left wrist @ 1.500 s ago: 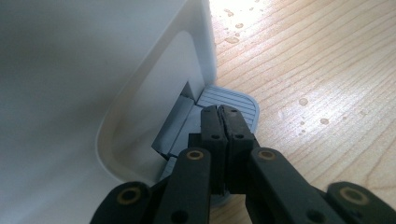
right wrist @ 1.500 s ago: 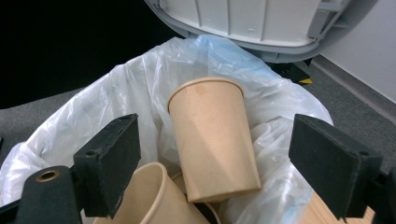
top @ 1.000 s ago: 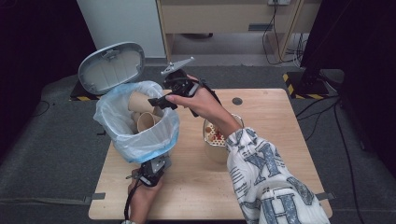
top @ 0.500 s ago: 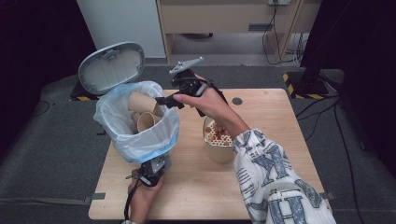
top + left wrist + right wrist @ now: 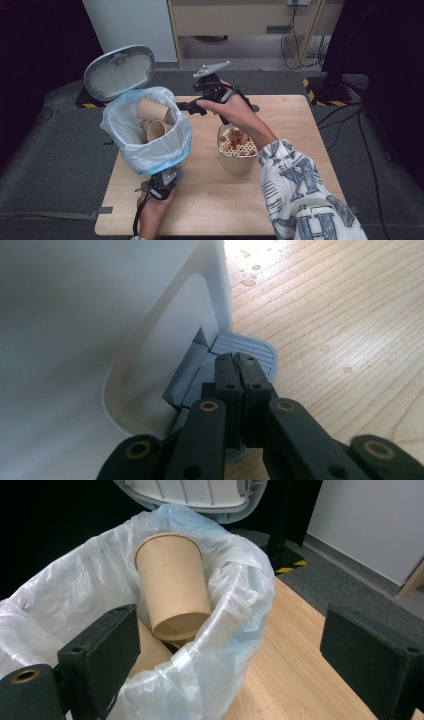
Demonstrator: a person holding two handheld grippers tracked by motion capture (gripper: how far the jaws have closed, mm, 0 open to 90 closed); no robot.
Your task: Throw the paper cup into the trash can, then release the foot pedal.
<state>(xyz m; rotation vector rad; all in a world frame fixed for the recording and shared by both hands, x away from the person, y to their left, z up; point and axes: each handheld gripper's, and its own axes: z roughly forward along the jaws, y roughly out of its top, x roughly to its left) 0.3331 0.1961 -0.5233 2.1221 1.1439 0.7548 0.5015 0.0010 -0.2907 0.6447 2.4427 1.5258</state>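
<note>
A white pedal bin [image 5: 100,330] lined with a pale blue bag [image 5: 172,142] stands at the table's left, its grey lid [image 5: 119,71] tipped up. Brown paper cups [image 5: 156,129] lie inside; the top cup [image 5: 172,585] rests on its side against the bag rim. My right gripper [image 5: 184,106] hovers just right of the bin's rim, and in the right gripper view it [image 5: 235,645] is open and holds nothing. My left gripper [image 5: 167,176] sits low at the bin's front. In its own view it [image 5: 239,362] is shut, its tips resting on the grey foot pedal [image 5: 250,345].
A paper tub of food [image 5: 237,149] stands on the wooden table [image 5: 300,125] under my right forearm. A small dark disc [image 5: 255,107] lies behind the hand. Dark floor, cables and a cabinet surround the table.
My right gripper has drawn back to the right, away from above the bin. The cup it was next to now lies in the bag. The left gripper stays on the pedal.
</note>
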